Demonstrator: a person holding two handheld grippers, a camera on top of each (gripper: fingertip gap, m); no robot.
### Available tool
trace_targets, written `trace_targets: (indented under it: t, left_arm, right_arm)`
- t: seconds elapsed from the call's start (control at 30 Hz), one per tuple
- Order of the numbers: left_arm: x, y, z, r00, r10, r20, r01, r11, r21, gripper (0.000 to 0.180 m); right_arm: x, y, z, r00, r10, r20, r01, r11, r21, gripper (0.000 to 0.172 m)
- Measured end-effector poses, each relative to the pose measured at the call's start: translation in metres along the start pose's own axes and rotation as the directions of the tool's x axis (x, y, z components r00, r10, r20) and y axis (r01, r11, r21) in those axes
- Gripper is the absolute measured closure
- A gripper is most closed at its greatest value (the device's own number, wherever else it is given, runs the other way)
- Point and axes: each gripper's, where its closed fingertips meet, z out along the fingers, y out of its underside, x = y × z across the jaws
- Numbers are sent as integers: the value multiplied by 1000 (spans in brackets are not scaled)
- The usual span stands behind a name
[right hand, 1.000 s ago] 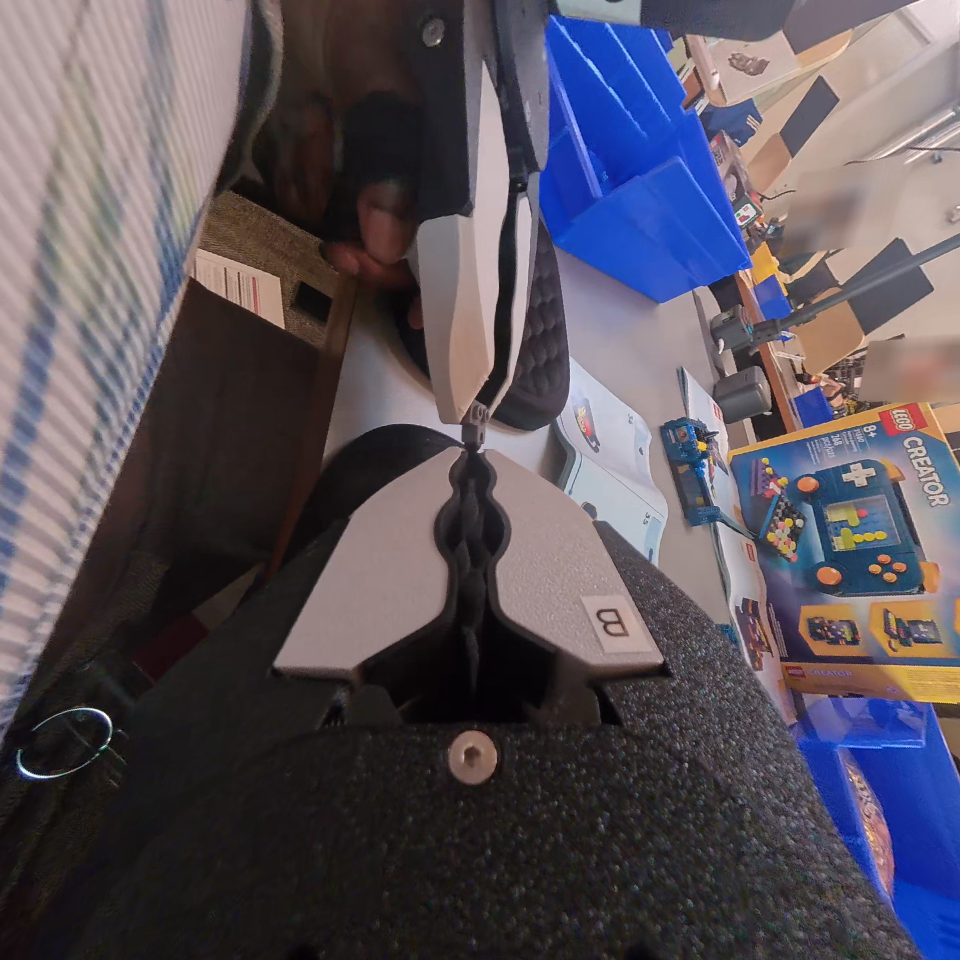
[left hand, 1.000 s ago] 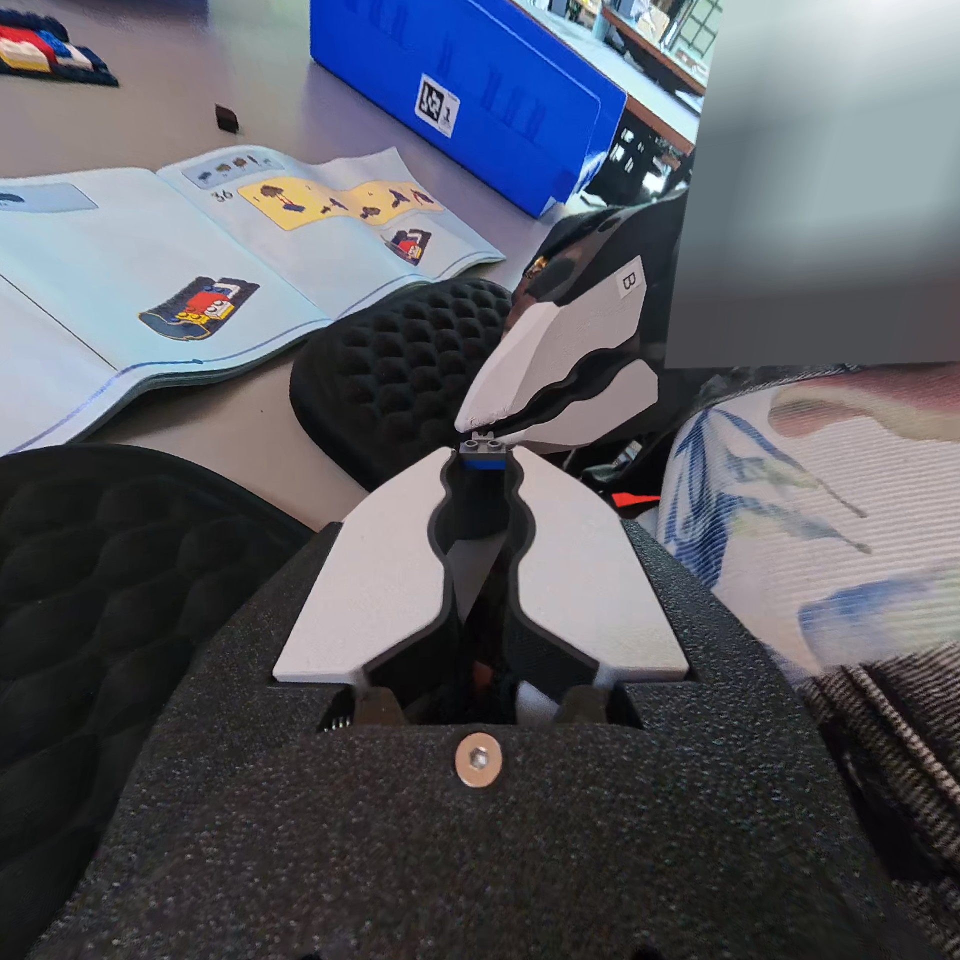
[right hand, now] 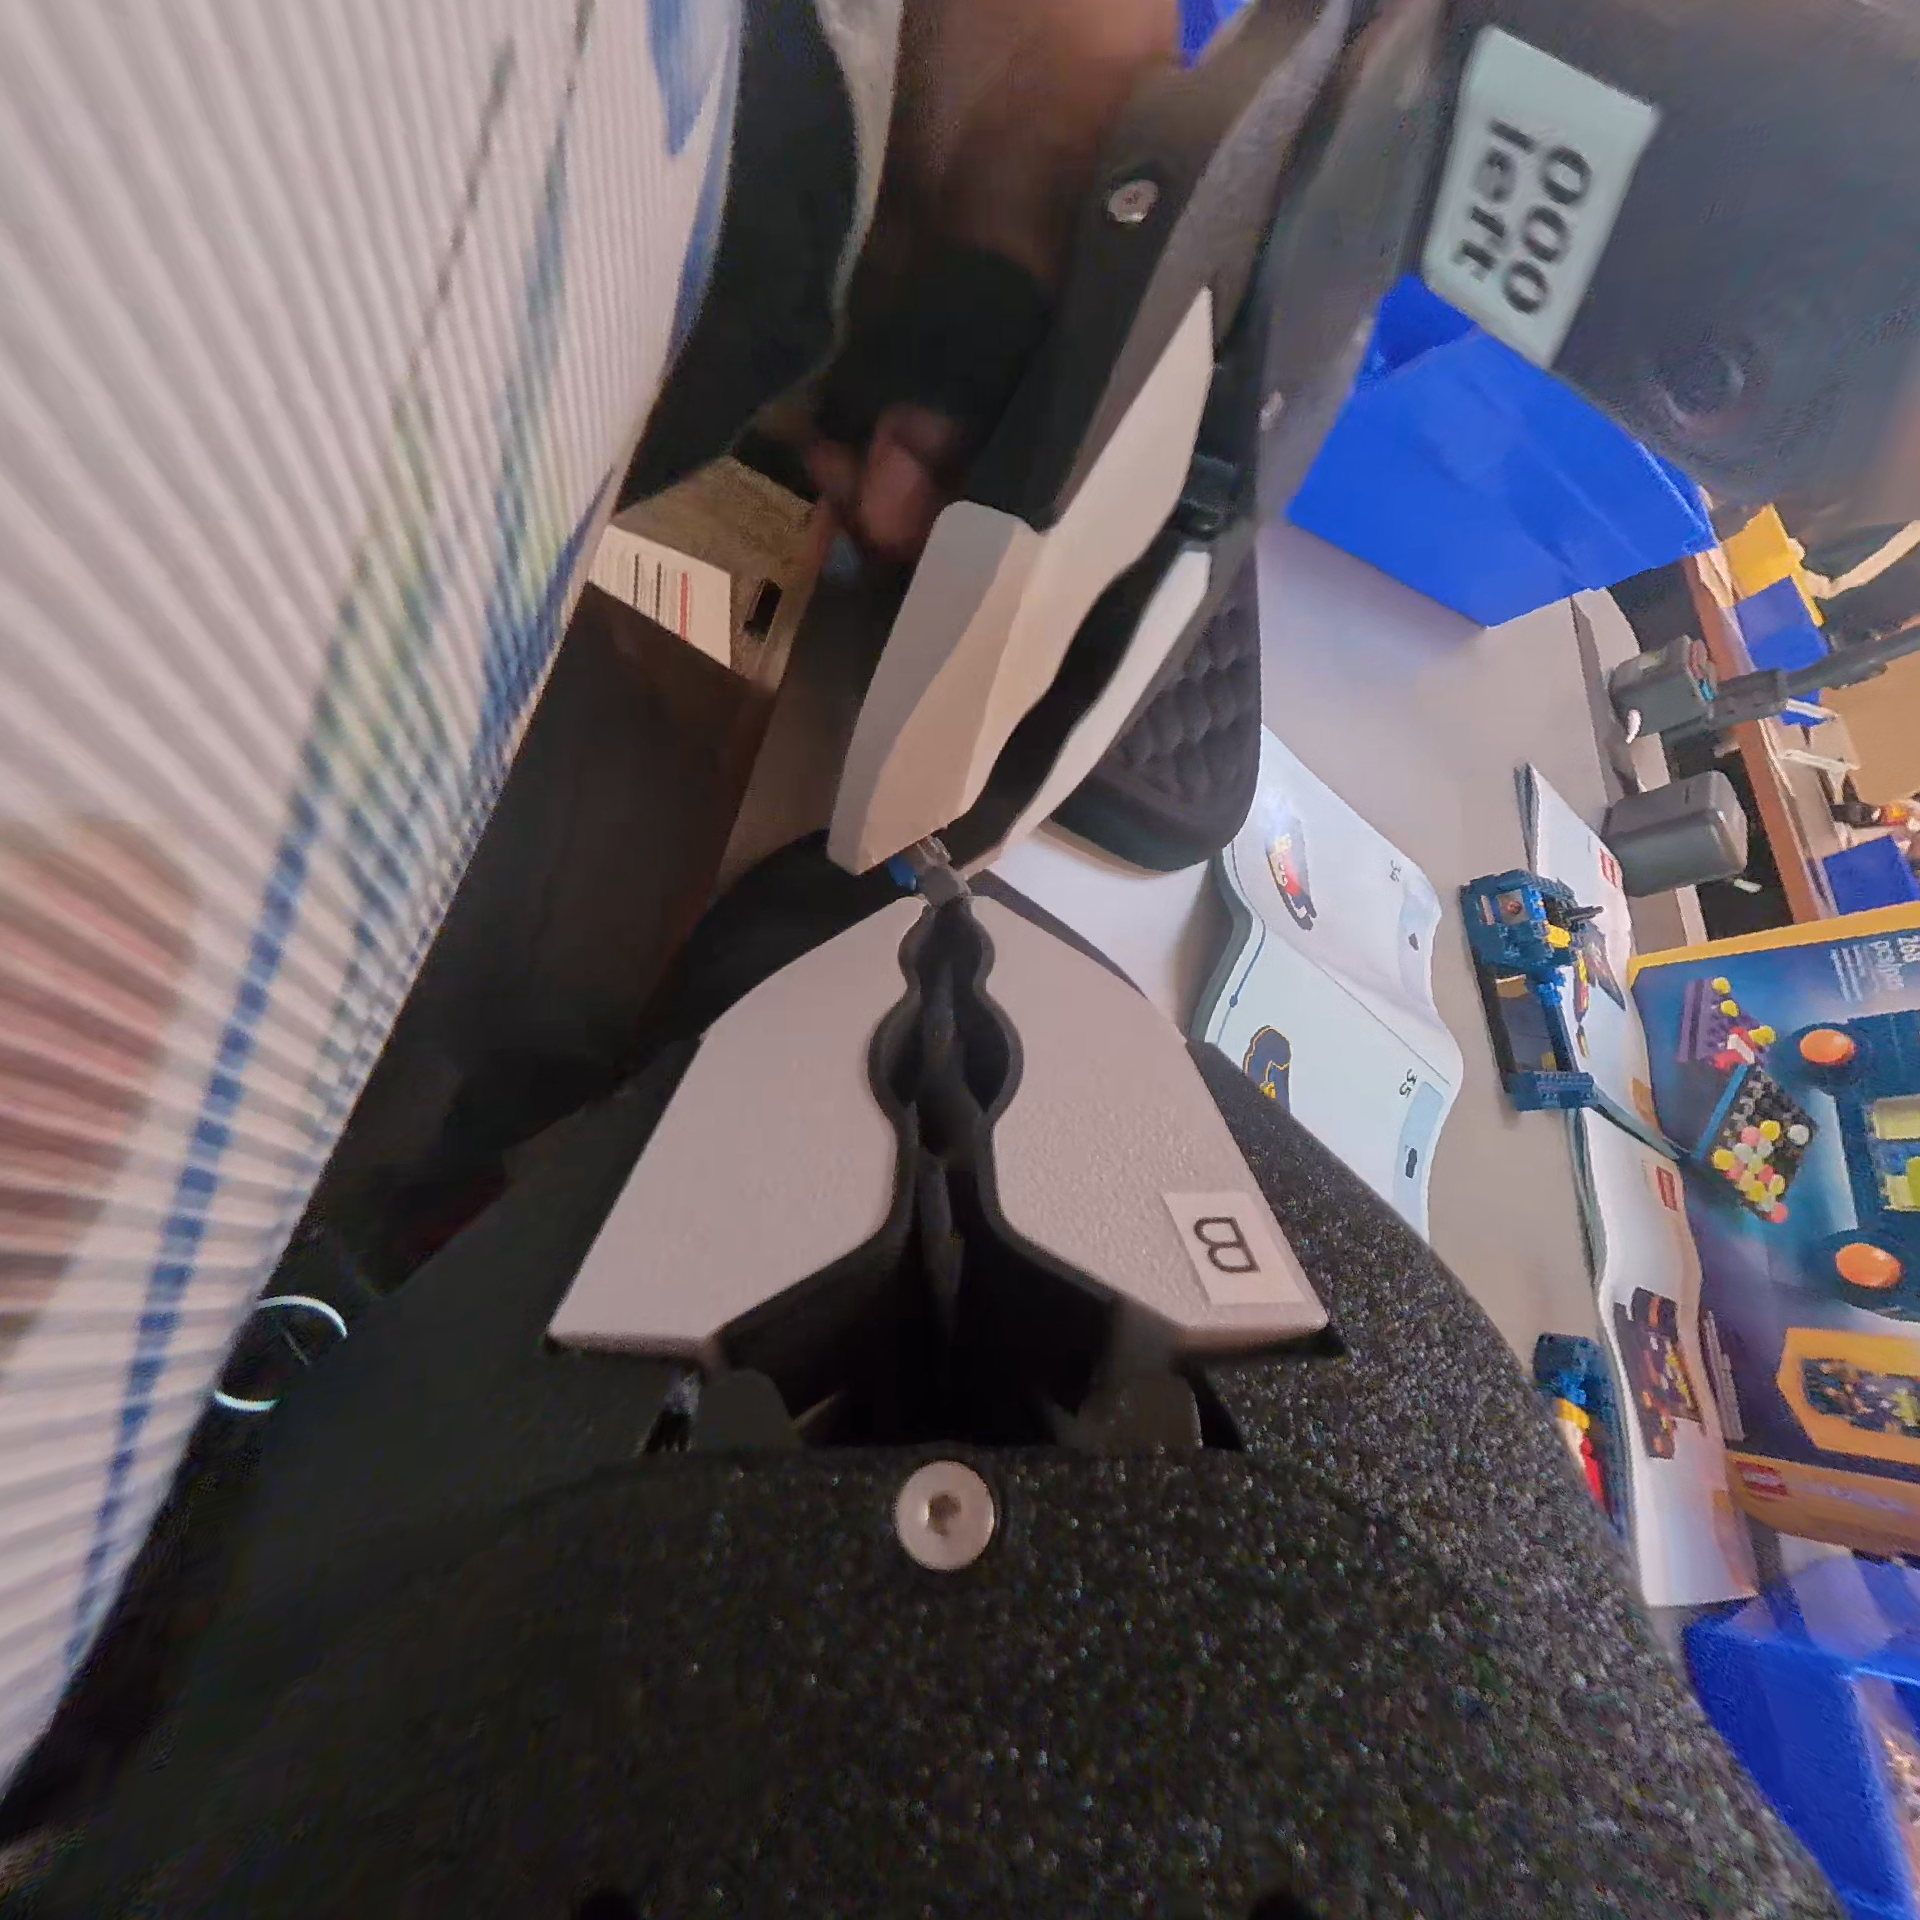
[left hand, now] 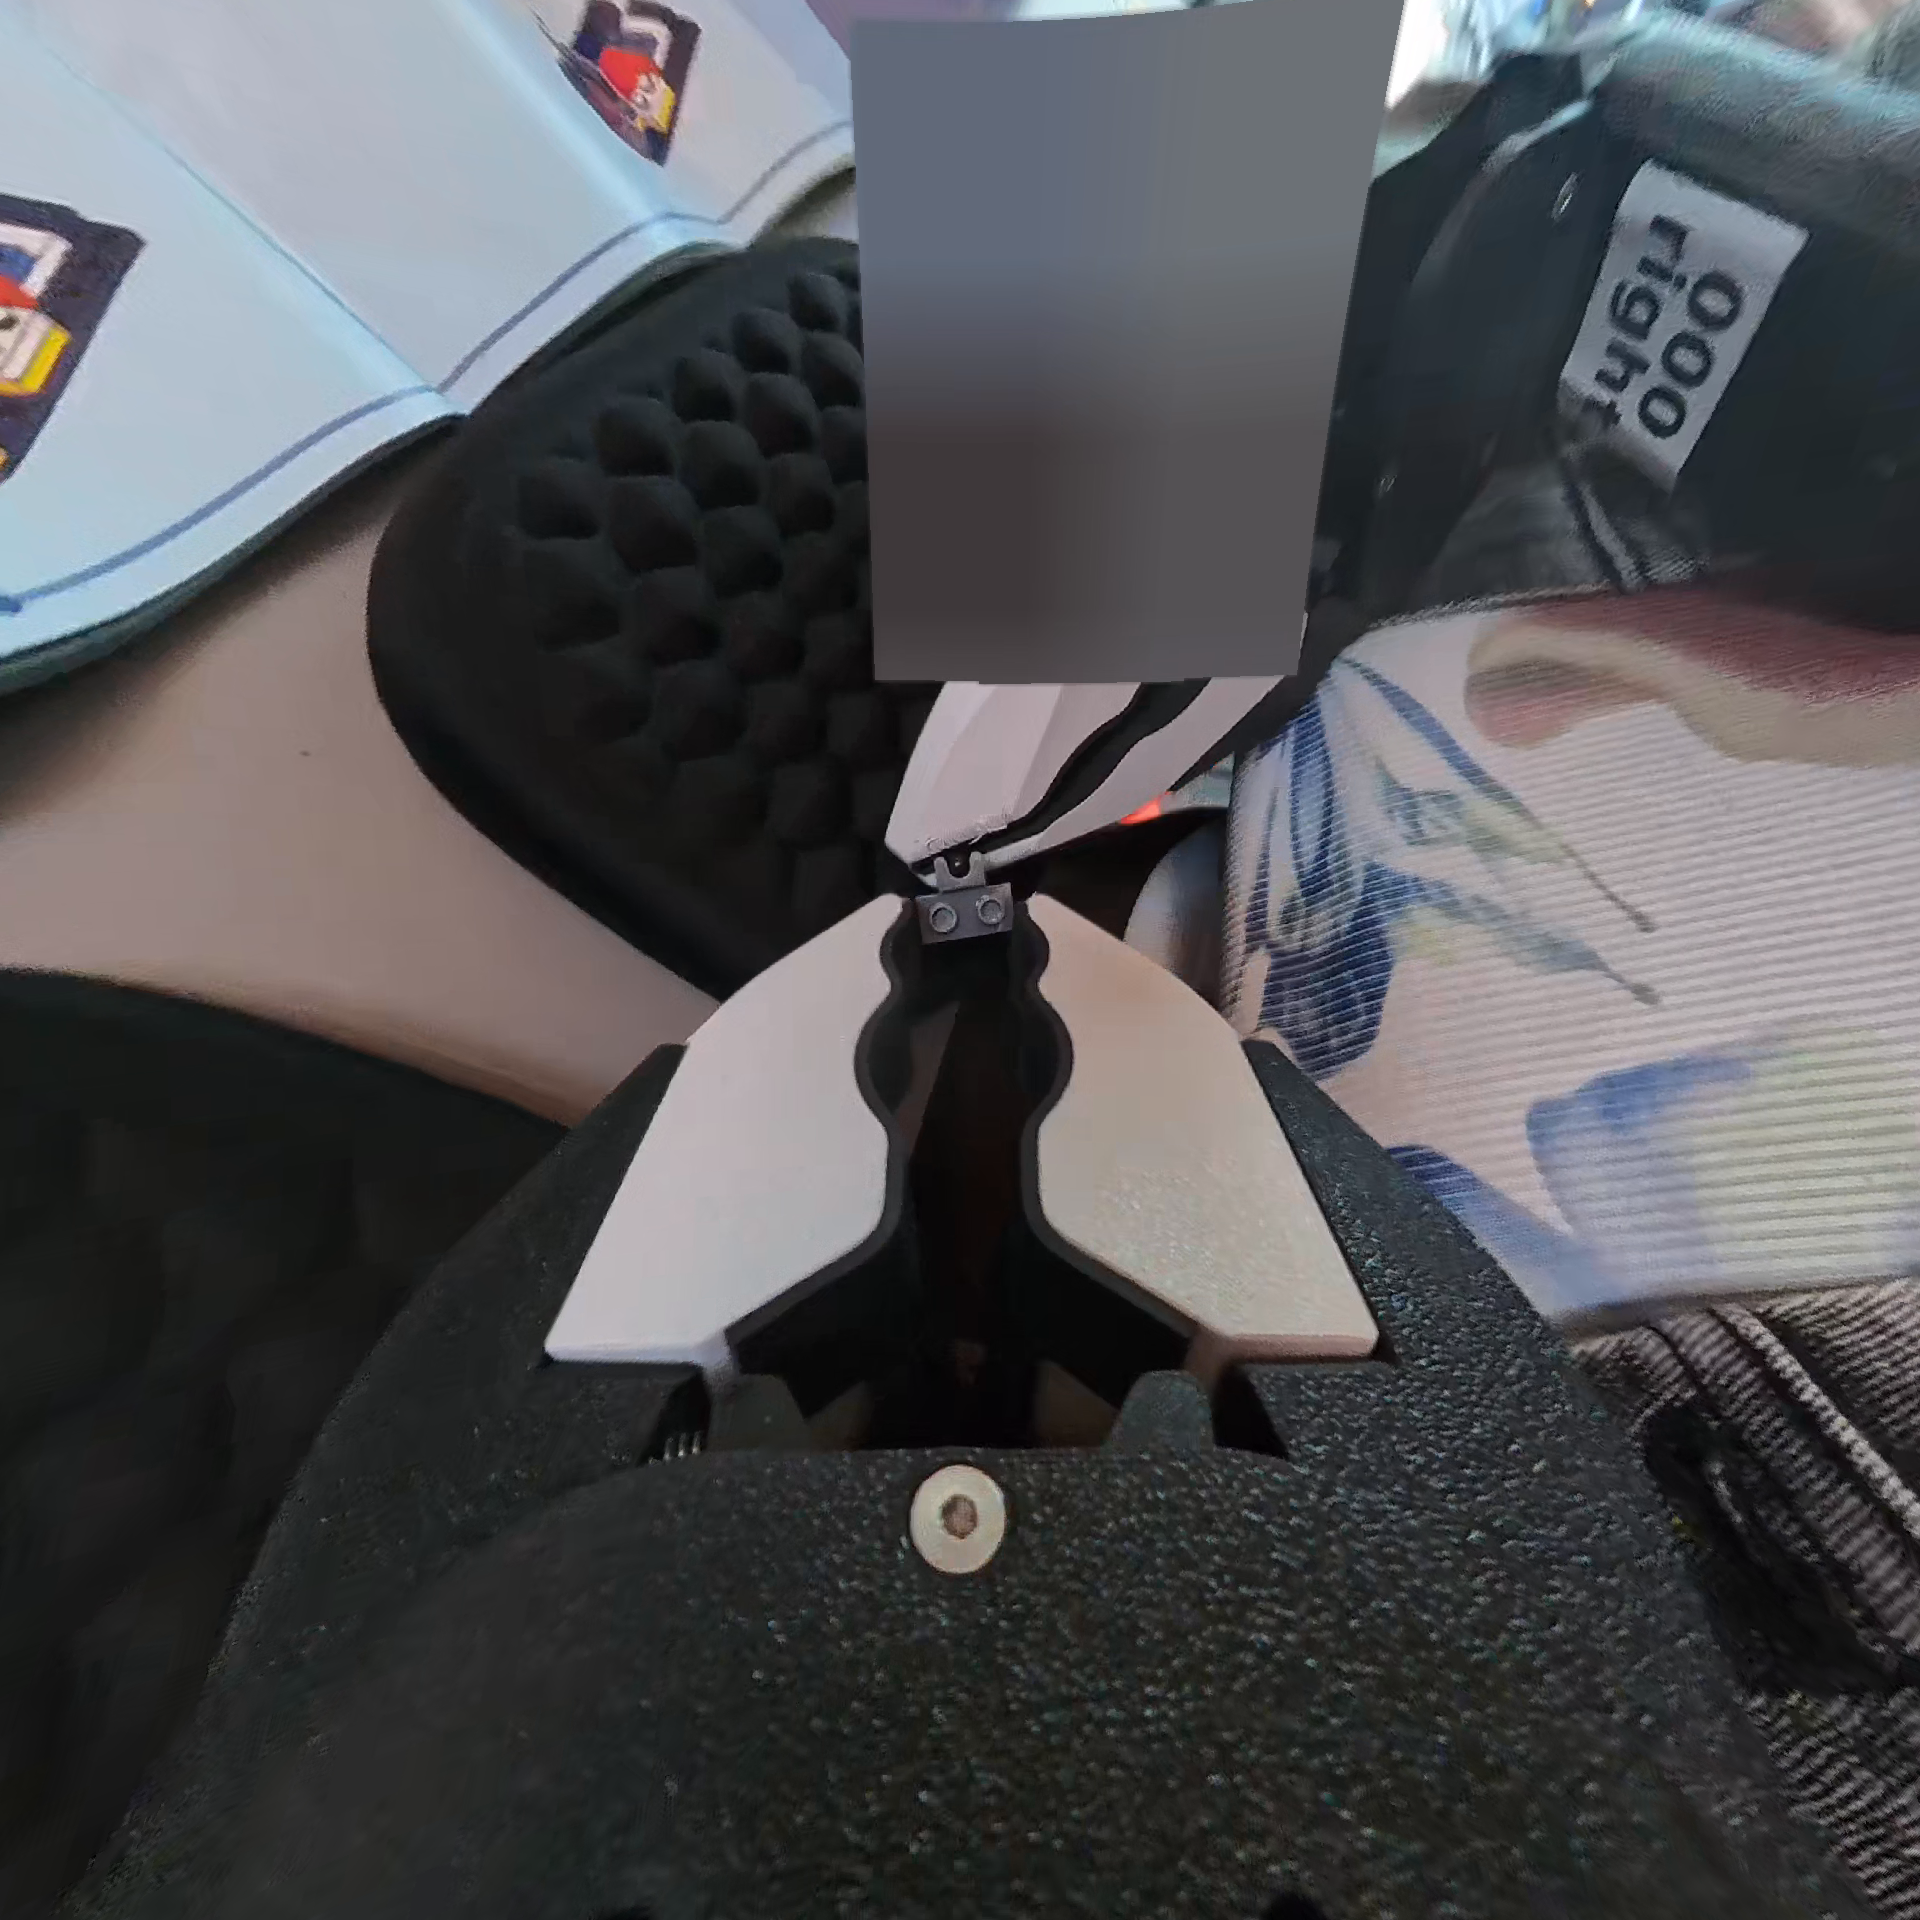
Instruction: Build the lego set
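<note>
Small brick: a dark grey two-stud plate (left hand: 964,916) with a blue layer under it, pinched crosswise at the very tip of the left claw (left hand: 964,925), both pads pressing its short ends; held in the air above the table edge.
Clip piece: a tiny grey clip (left hand: 958,871) touches the plate's far edge and runs into the tip of the right claw (right hand: 940,902), whose fingers are closed down to a sliver around it.
Claws: tip to tip, meeting at an angle, the right one coming in from ahead and above the left.
Handling, by my reading: hard plastic, very light, stiff, smooth-sided; likely to twist or pop out if pressed off-centre. Best hold is the flat side faces, low on the plate, studs left free.
Beyond the left tip: black dimpled pad (left hand: 665,540), then an open instruction booklet (left hand: 312,260).
Right of the left claw: a person's patterned sleeve (left hand: 1558,935).
Right of the right claw: a half-built blue model (right hand: 1527,987) and a toy box (right hand: 1787,1195).
</note>
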Motion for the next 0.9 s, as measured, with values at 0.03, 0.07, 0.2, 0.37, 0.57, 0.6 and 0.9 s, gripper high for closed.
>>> trace_targets:
  t: [0.03,0.07,0.2,0.37,0.57,0.6,0.9]
  left_arm:
    - [0,0,2,1000,19,0,-19,999,-34,164]
    - [0,-1,3,999,31,-9,-31,997,-64,165]
    - [0,-4,10,998,53,-40,-57,991,-120,165]
    - [-1,-7,8,996,90,-2,-89,986,-140,164]
    - [2,-8,3,990,133,36,-128,984,-127,164]
    - [2,-8,2,991,129,37,-124,985,-123,164]
    - [12,-13,4,994,109,-18,-110,993,-45,164]
  right_arm:
    - [0,2,-1,1000,-11,3,11,1000,-7,169]
    - [-1,3,-3,1000,-18,6,18,1000,-17,169]
    - [-2,10,-9,1000,-21,15,22,998,-64,170]
    - [1,10,-10,998,66,9,-66,997,-41,169]
    - [8,10,-18,960,266,86,-270,962,30,156]
    - [7,9,-20,960,262,101,-267,963,42,156]
    - [3,4,-17,998,56,41,-59,997,59,169]
